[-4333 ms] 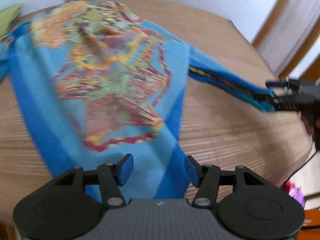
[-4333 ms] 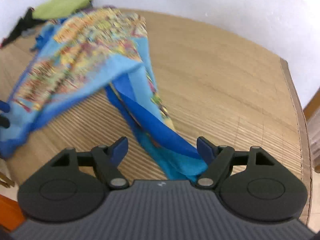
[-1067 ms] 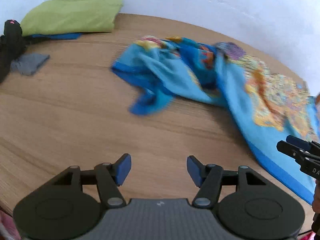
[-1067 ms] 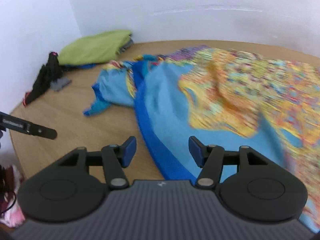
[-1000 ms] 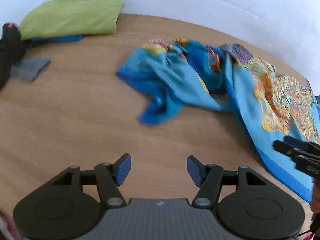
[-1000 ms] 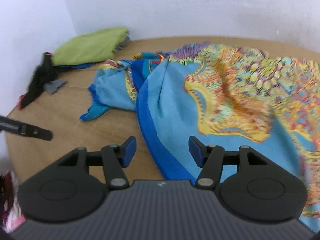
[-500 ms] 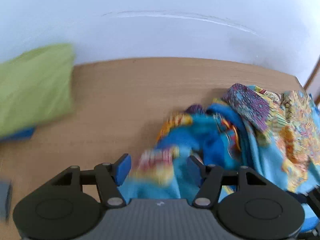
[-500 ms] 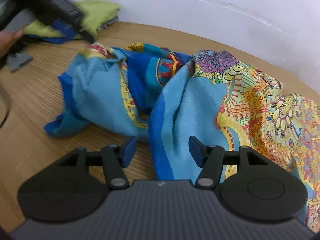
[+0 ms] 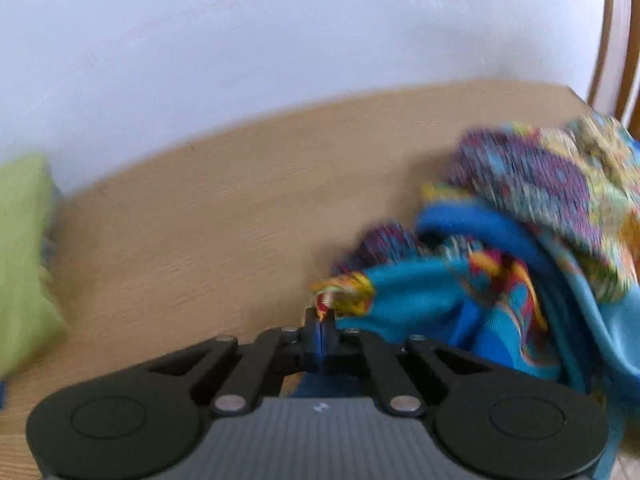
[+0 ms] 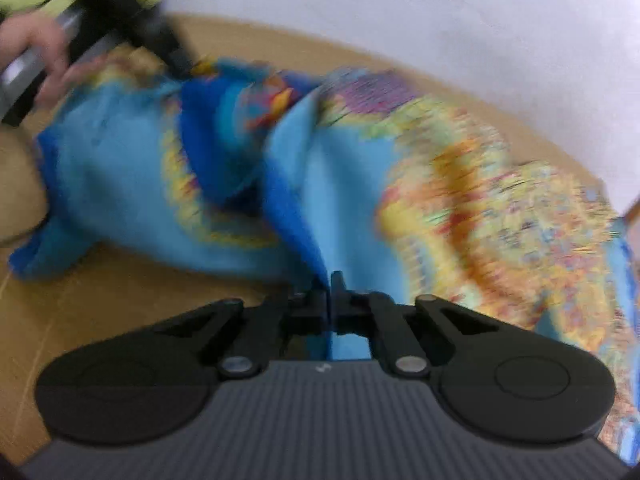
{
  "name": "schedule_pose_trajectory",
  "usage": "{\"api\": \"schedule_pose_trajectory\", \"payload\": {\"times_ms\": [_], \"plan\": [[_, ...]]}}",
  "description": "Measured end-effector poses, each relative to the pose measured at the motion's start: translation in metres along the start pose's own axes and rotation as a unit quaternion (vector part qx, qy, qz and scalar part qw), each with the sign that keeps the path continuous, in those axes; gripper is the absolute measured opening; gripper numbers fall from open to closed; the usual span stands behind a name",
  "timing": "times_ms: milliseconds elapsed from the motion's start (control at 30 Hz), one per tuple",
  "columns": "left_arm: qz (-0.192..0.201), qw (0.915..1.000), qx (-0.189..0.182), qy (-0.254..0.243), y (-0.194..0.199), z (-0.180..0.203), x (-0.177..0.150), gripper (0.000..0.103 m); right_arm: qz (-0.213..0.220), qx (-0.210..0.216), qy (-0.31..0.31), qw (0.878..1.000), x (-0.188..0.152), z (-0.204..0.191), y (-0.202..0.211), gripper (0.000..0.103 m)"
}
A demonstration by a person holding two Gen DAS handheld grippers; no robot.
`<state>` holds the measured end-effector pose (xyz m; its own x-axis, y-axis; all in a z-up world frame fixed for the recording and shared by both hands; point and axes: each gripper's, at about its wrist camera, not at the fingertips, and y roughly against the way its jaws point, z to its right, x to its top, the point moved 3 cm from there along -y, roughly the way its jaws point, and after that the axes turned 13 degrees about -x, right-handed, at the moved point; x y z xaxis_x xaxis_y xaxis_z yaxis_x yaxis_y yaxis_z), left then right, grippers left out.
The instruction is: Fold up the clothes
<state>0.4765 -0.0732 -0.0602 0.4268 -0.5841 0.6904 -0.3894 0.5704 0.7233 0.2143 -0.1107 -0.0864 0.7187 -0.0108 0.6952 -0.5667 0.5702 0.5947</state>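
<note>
Cloth (image 10: 132,184) is lying bunched and rumpled on the table (image 9: 208,216), a blue sheet with a darker blue border and a yellow-and-red print, spreading from the middle of the table out to its right side. Both views are blurring, so fine detail of the folds is hard to read.

Going from the left: the left gripper (image 9: 320,330) is sitting fully closed, its jaws pinching a yellow-printed corner of the cloth at the far side of the heap; in the right wrist view a hand (image 10: 38,50) is holding that tool. The right gripper (image 10: 331,300) is likewise closed tight, nipping the dark blue border at the near edge.

With two edges pinched, the step in hand is looking like drawing the cloth out flat. To do it well, I would judge that the grippers should be pulling apart evenly and lifting enough for the crumpled middle to be falling free, keeping the thin fabric from slipping out of the pads, and checking that each is holding one layer rather than a doubled fold.

Around it: a green bundle (image 9: 24,264) is resting at the table's far left by the wall (image 9: 280,60), near enough to be crowding a wide leftward spread. A wooden frame (image 9: 608,28) is standing at the far right.
</note>
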Motion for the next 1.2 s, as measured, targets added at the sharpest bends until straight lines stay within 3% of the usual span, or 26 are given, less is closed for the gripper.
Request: {"api": "schedule_pose_trajectory", "payload": {"times_ms": [100,267,367,467,567,667,733,833,867,967,1100,1200], "plan": [[0.065,0.9974,0.030,0.002,0.062,-0.012,0.030,0.000,0.065,-0.051,-0.043,0.996,0.025,0.046,0.026,0.004],[0.159,0.9821,0.101,-0.004,0.192,-0.026,0.058,0.000,0.158,-0.073,-0.138,0.975,0.054,0.152,0.099,0.004],[0.190,0.9696,0.154,0.009,0.262,-0.029,0.042,0.000,0.197,-0.093,-0.158,0.963,0.043,0.205,0.143,0.004],[0.176,0.9591,0.215,0.054,0.310,-0.040,0.001,0.001,0.203,-0.145,-0.152,0.956,0.010,0.249,0.171,0.004],[0.130,0.9497,0.256,0.124,0.329,-0.058,-0.057,0.001,0.137,-0.213,-0.151,0.956,-0.044,0.291,0.159,0.004],[0.077,0.9379,0.269,0.205,0.326,-0.071,-0.125,0.003,0.055,-0.281,-0.151,0.946,-0.102,0.332,0.139,0.004],[0.037,0.9346,0.264,0.235,0.319,-0.067,-0.163,0.010,-0.004,-0.318,-0.144,0.937,-0.139,0.356,0.122,0.004],[-0.010,0.9323,0.237,0.273,0.314,-0.047,-0.213,0.014,-0.104,-0.307,-0.108,0.940,-0.170,0.355,0.084,0.008],[-0.023,0.9312,0.226,0.285,0.314,-0.038,-0.229,0.016,-0.121,-0.297,-0.102,0.942,-0.175,0.351,0.077,0.020],[-0.034,0.9330,0.184,0.308,0.318,-0.005,-0.256,0.020,-0.103,-0.250,-0.097,0.958,-0.170,0.333,0.078,0.041],[-0.039,0.9518,0.146,0.267,0.313,0.043,-0.262,0.032,-0.035,-0.163,-0.094,0.982,-0.139,0.291,0.093,0.057],[-0.027,0.9709,0.092,0.219,0.300,0.079,-0.237,0.045,-0.001,-0.069,-0.086,0.994,-0.113,0.241,0.090,0.064]]}}
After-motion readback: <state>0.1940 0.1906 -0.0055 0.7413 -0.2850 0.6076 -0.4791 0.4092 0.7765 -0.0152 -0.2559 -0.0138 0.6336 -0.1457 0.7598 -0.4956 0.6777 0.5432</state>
